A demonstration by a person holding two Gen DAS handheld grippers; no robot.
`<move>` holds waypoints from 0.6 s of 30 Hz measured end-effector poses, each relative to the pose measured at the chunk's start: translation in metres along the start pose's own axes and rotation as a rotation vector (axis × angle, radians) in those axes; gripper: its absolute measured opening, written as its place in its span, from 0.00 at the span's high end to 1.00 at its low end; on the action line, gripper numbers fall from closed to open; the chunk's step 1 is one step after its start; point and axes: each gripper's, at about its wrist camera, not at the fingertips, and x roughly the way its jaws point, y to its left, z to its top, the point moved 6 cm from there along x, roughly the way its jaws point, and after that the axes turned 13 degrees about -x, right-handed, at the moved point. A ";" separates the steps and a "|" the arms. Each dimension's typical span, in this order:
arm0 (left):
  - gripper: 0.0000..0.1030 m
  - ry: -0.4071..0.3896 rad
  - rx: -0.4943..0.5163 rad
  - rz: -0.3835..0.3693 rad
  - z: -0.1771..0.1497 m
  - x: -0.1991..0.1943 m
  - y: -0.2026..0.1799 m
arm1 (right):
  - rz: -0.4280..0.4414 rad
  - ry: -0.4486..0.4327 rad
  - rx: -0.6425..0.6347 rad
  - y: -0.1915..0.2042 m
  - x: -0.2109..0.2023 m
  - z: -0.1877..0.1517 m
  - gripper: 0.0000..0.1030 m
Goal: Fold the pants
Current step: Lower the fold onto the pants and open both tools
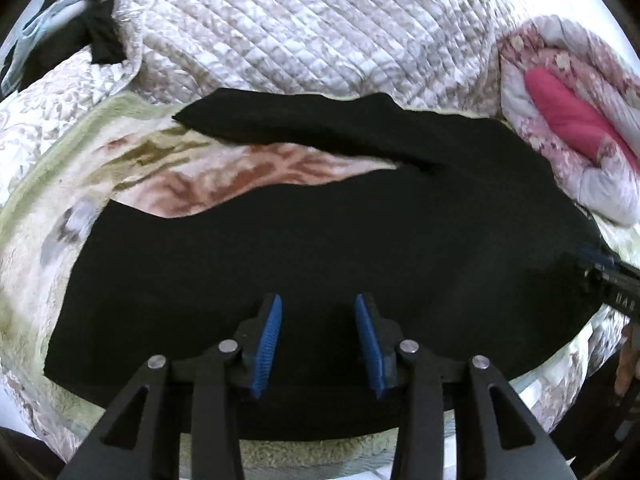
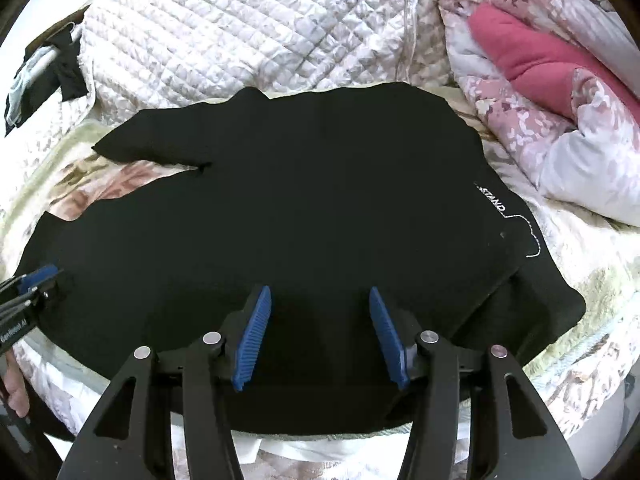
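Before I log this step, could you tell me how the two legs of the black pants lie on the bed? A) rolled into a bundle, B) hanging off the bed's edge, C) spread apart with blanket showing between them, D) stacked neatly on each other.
C: the two legs of the black pants fork apart, with the patterned blanket showing between them.

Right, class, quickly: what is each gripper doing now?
Left gripper: open, nothing gripped, above the black fabric pants.
Right gripper: open, nothing gripped, above the same pants.

Matt black cloth pants (image 1: 320, 248) lie on a quilted, faintly glossy bedspread (image 1: 304, 36).
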 end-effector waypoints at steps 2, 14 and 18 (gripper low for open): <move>0.54 0.016 0.009 0.014 -0.003 0.006 0.003 | -0.002 0.038 0.000 0.001 0.006 -0.006 0.47; 0.54 0.040 0.021 0.019 -0.003 0.005 -0.007 | 0.047 0.042 -0.031 0.019 0.003 -0.006 0.46; 0.54 0.063 0.037 0.035 -0.007 0.006 -0.008 | 0.041 0.058 -0.050 0.021 0.005 -0.006 0.46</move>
